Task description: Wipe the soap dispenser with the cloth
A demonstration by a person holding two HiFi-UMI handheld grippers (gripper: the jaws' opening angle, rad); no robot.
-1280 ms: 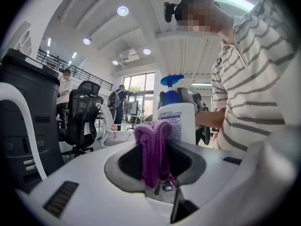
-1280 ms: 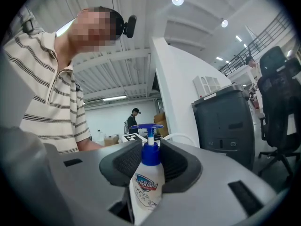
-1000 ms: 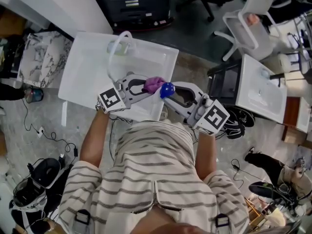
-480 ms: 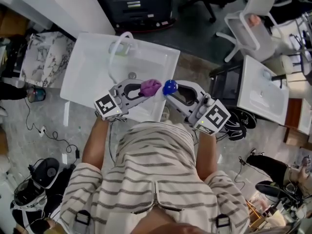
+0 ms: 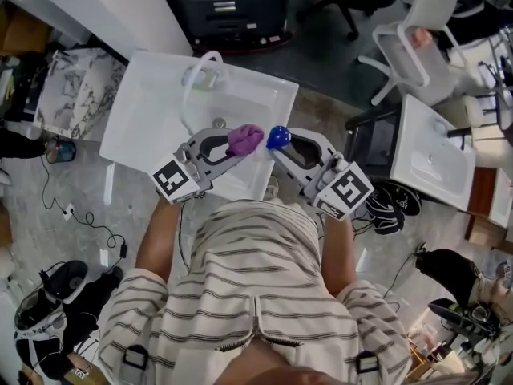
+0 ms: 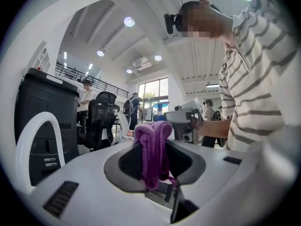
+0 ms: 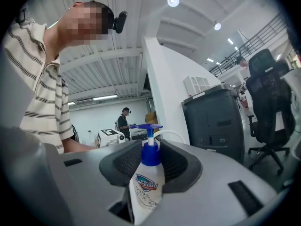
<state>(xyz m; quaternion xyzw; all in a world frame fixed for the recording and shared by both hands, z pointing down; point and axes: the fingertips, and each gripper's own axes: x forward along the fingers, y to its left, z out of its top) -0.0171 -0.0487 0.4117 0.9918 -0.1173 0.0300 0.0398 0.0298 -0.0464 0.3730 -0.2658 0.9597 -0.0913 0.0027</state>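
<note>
A bunched purple cloth [image 5: 244, 139] is pinched in my left gripper [image 5: 237, 145], which is shut on it; in the left gripper view the cloth [image 6: 153, 150] hangs down between the jaws. My right gripper [image 5: 275, 145] is shut on a white soap dispenser [image 7: 146, 192] with a blue pump, held upright between its jaws. In the head view only the dispenser's blue pump top [image 5: 277, 137] shows, a short gap to the right of the cloth. Both grippers point toward each other over the front of a white sink [image 5: 152, 111].
A white curved faucet [image 5: 195, 79] stands at the back of the sink. A second white basin [image 5: 433, 155] is to the right, with white chairs [image 5: 413, 42] behind it. A dark cabinet [image 5: 228, 6] is beyond the sink. Cables and bags lie on the floor at left.
My left gripper with the cloth has risen and shifted slightly away from the body. The right gripper with the dispenser has barely moved.
</note>
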